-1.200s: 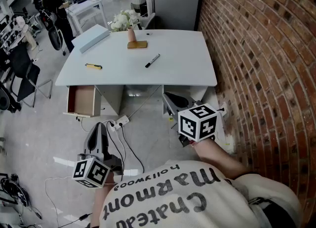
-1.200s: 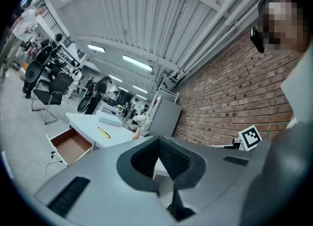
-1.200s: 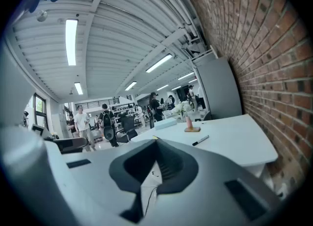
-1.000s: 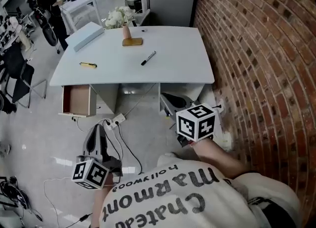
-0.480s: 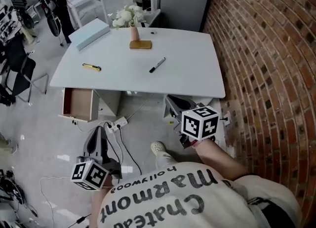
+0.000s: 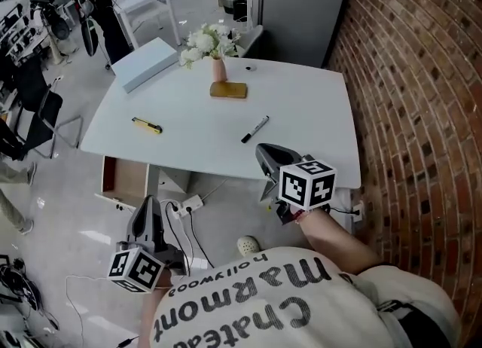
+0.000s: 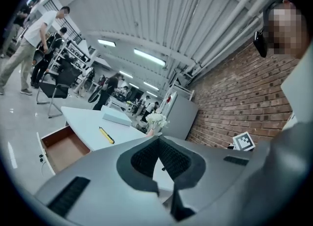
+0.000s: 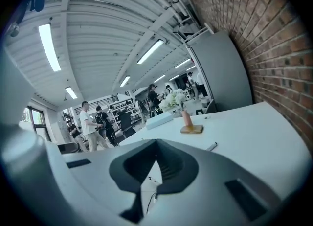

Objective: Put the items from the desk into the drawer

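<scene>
The white desk (image 6: 301, 113) holds a yellow utility knife (image 6: 147, 125), a black marker (image 6: 254, 129), a brown block (image 6: 228, 90), a vase of white flowers (image 6: 217, 56) and a pale blue box (image 6: 147, 62). Below the desk's left front, a wooden drawer (image 6: 124, 178) stands pulled out and looks empty. My right gripper (image 6: 263, 151) is shut on nothing, its tips over the desk's near edge just short of the marker (image 8: 212, 146). Low over the floor before the drawer (image 7: 61, 146), my left gripper (image 6: 147, 203) is shut and empty too.
A brick wall (image 6: 422, 98) runs along the desk's right side. A power strip with cables (image 6: 188, 205) lies on the floor under the desk. A chair (image 6: 30, 105) stands at the left, with people and other tables further back. My shoe (image 6: 247, 245) shows below.
The desk has come nearer in the head view. Both grippers moved toward it; the right one went from below the desk's front to over its near edge. Both stayed shut.
</scene>
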### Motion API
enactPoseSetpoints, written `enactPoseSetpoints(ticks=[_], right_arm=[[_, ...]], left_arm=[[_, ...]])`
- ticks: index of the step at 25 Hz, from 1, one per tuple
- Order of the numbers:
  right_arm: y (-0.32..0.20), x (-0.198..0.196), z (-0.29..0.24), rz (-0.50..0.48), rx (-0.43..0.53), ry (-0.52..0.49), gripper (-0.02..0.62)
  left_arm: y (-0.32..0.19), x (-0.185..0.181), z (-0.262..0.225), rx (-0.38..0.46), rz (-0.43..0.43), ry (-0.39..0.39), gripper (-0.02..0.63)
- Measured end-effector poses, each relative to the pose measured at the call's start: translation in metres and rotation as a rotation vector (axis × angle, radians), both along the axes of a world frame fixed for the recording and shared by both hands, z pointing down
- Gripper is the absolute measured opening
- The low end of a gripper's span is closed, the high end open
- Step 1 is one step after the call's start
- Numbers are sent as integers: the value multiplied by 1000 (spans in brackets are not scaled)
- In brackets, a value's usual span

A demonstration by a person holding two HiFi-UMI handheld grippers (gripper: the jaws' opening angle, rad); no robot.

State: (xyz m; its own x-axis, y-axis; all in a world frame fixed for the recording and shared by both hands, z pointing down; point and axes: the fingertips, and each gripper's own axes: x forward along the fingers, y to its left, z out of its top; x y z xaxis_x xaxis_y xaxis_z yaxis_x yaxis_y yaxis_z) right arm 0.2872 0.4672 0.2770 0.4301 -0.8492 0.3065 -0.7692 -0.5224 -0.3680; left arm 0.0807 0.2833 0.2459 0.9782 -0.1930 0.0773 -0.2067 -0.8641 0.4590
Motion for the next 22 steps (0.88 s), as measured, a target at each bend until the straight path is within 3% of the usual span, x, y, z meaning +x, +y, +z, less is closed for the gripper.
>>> enactPoseSetpoints(ticks=[6, 11, 15, 18, 22], right_arm=[[-15, 62, 18, 8, -18, -40, 3], [-24, 106, 54, 43, -12, -153, 3], [-22, 129, 99, 72, -72, -237, 3], [-19, 141, 135, 121, -121, -340, 3], [-21, 153, 169, 210, -98, -521, 41]], left_arm=[[-19, 45, 11, -20, -37, -17, 2], [-35, 71, 25, -30, -71, -46, 2], [-39, 85, 36, -39, -73, -67, 2], [-43, 90, 41, -49, -85, -82, 2], [-48, 88, 51, -64, -116, -107, 2]])
